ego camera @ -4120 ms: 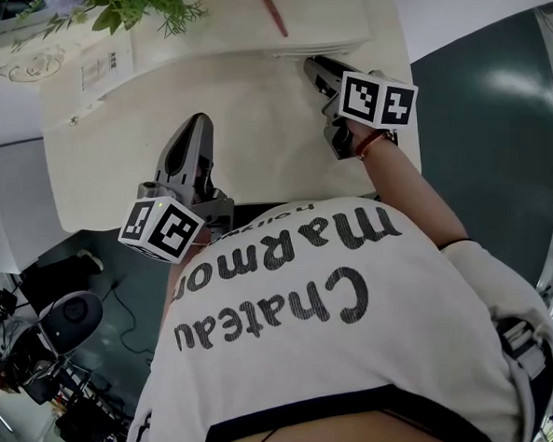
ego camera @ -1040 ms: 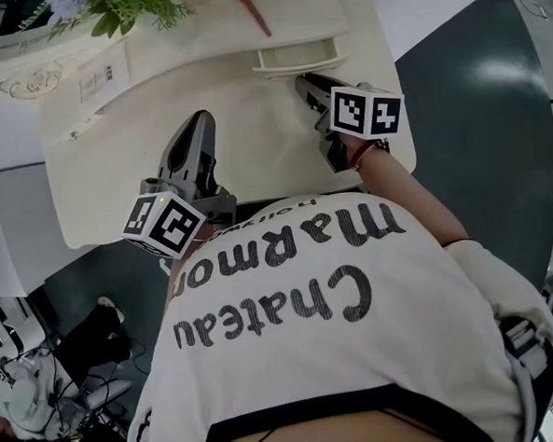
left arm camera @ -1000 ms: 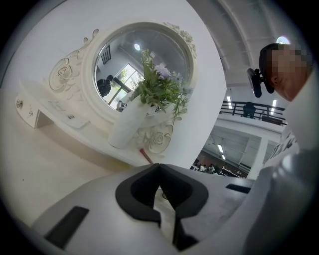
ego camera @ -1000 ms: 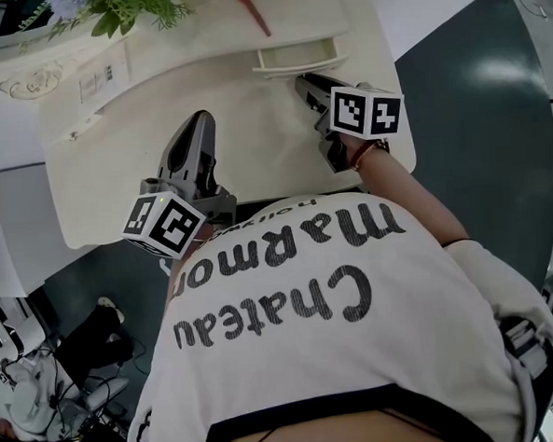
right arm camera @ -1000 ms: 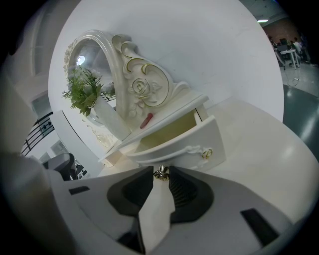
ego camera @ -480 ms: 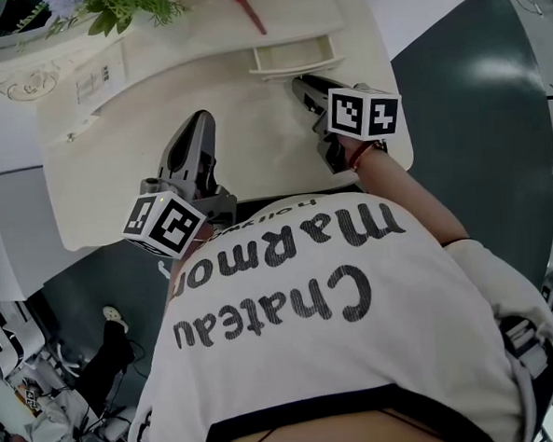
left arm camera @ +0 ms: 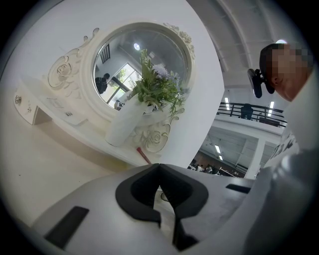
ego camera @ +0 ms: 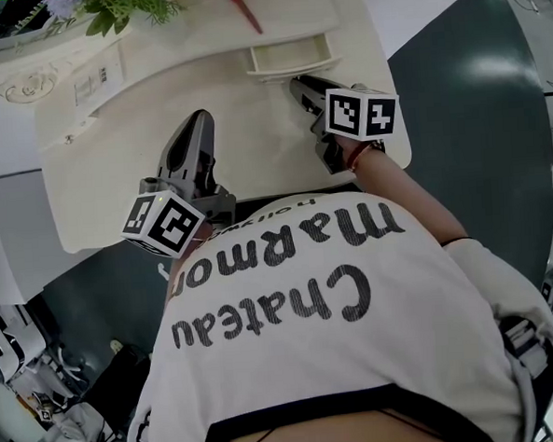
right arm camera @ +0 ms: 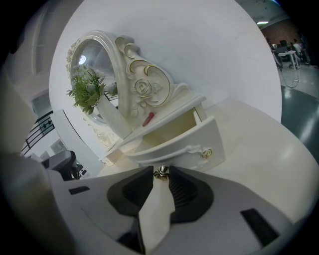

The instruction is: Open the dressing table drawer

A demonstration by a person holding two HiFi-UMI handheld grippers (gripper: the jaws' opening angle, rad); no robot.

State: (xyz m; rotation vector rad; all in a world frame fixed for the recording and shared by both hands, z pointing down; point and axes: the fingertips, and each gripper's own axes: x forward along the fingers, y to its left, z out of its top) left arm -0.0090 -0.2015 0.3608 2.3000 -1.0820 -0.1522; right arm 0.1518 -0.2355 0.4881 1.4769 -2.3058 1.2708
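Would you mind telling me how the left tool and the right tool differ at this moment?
The left tool is shut on nothing; the right tool is shut on the drawer knob. The left tool hangs apart from the open drawer; the right tool is at its front. Both are over the tabletop.

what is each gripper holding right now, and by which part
The right gripper holds the open drawer by its small metal knob, pinched between the jaw tips. The left gripper is closed on nothing.
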